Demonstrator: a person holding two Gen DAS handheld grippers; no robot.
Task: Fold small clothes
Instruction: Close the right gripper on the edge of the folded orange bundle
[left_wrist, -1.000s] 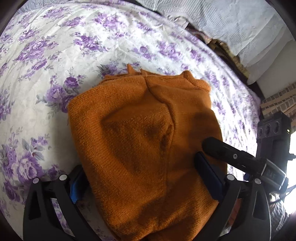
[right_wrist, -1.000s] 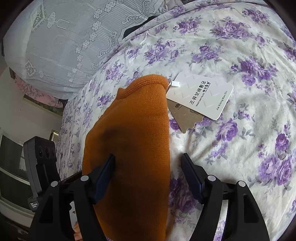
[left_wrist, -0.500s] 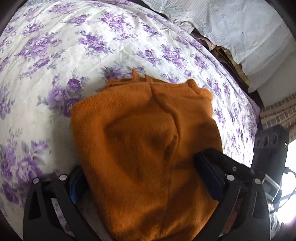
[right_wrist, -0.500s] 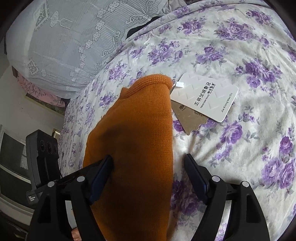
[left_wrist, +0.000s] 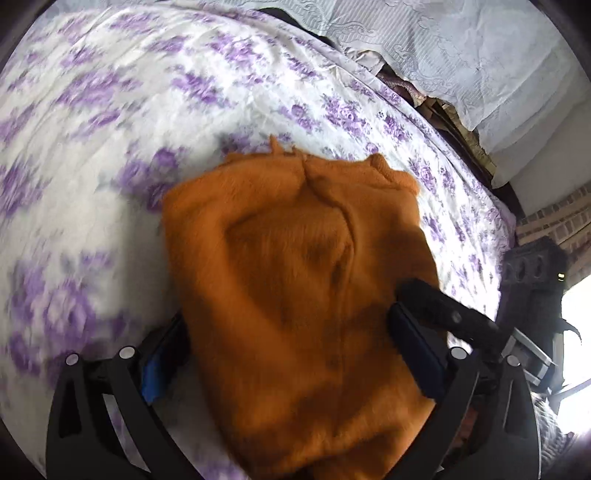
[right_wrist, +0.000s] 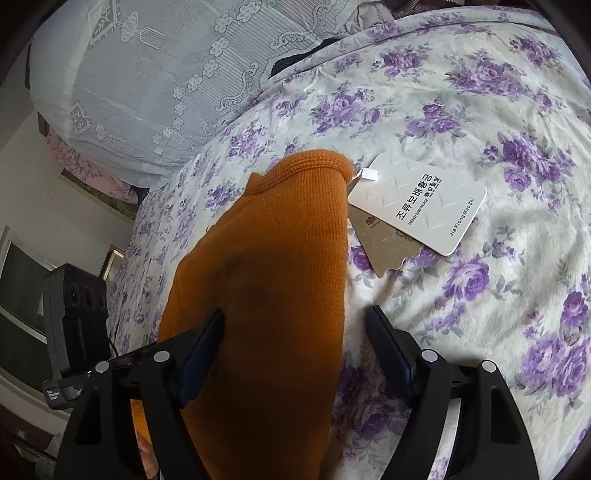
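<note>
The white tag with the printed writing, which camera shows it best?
The right wrist view. There the white tag lies flat on the flowered bedspread, beside the orange knit garment, with its black print readable and a tan card partly under it. The left wrist view shows none of it; the garment fills that picture.

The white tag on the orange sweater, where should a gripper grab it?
Judging by its pose, pinch the white tag by its free rounded corner, coming from the open bedspread side. Its other end is tied at the orange sweater.
</note>
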